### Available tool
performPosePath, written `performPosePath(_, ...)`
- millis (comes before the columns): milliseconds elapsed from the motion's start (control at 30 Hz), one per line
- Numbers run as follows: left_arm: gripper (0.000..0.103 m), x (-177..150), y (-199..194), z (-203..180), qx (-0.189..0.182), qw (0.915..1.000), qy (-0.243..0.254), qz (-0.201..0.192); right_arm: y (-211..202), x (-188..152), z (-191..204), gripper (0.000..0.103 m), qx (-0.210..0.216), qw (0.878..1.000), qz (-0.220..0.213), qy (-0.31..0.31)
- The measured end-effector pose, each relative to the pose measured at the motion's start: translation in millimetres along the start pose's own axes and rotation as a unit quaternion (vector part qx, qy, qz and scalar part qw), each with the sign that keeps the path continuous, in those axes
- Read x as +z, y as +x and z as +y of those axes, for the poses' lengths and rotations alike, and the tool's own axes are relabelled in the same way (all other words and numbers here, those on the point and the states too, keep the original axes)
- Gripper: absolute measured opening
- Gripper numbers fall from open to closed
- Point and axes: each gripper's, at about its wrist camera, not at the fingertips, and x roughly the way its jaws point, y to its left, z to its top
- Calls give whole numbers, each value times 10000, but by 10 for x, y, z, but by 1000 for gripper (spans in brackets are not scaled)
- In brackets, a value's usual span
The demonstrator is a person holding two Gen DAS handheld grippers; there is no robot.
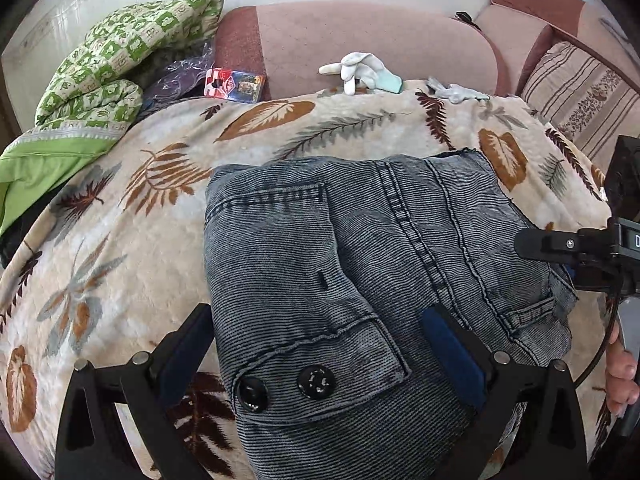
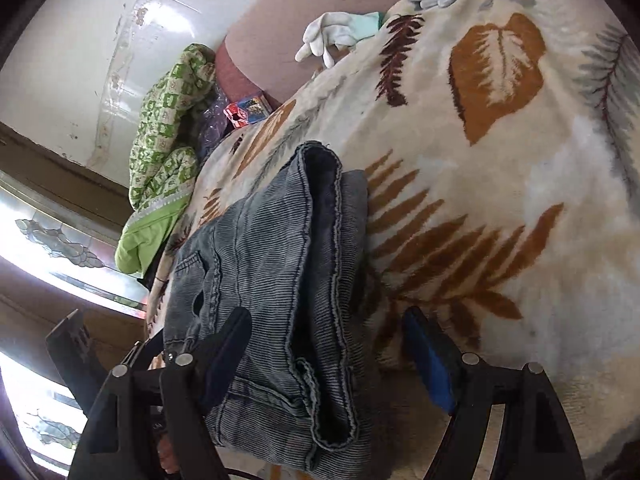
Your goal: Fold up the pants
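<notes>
Folded grey corduroy pants [image 1: 360, 272] lie as a compact stack on a leaf-patterned blanket [image 1: 120, 248] spread over a sofa [image 1: 360, 36]. In the left wrist view the stack fills the centre and runs toward 6 o'clock; its flap pocket with two dark buttons [image 1: 286, 386] sits between the spread fingers of the left hand-held gripper [image 1: 320, 360], which is released and grasps nothing. The right hand-held gripper [image 2: 328, 356] enters that view at 3 o'clock; in its own view its jaws stand wide on either side of the stack's layered edge, also released, though whether a pad brushes the cloth cannot be told. Two pale gloves [image 1: 360, 72] rest near 12 o'clock, and a green quilt [image 1: 100, 68] at 10 o'clock, both well apart from the pants. The fold looks nearly complete. To finish well, each gripper should probably take all layers together at opposite edges, keeping seams aligned so the stack does not slide open.
</notes>
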Motion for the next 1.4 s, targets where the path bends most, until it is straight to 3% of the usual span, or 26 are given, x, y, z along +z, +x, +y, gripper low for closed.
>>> performPosePath(200,93,-42,85,266,-817,9936,-691,369,160,-20,89,80,497,9986,185,22)
performPosePath(300,87,-45,62,258,-822,9936,-691,348,185,-59,133,76,379,9991,148,-101)
performPosePath(433,76,-27,51,211,-824,9942,-633,286,188,-68,137,56,149,9997,131,-124)
performPosePath(500,72,-15,75,205,-843,9942,-625,254,206,-66,152,51,29,9997,147,-216)
performPosePath(733,73,-2,184,285,-980,9917,-766,338,320,-41,175,46,-234,9984,135,-495)
performPosePath(900,76,-22,-60,216,-430,9970,-612,221,165,-85,290,55,-499,9972,171,-527)
performPosePath(1000,86,-25,-312,214,-45,9976,-691,-38,-116,-160,390,58,-652,9949,-224,-732)
performPosePath(1067,86,-34,-517,213,300,9964,-728,-321,-323,-244,475,59,-726,9907,-563,-1003)
performPosePath(1233,97,-138,-1043,165,1121,9845,-647,-1184,-766,-531,813,59,-406,9759,-1204,-1774)
performPosePath(1400,101,-374,-1383,133,1552,9705,-638,-1730,-1051,-1045,1136,64,-286,9492,-1612,-2686)
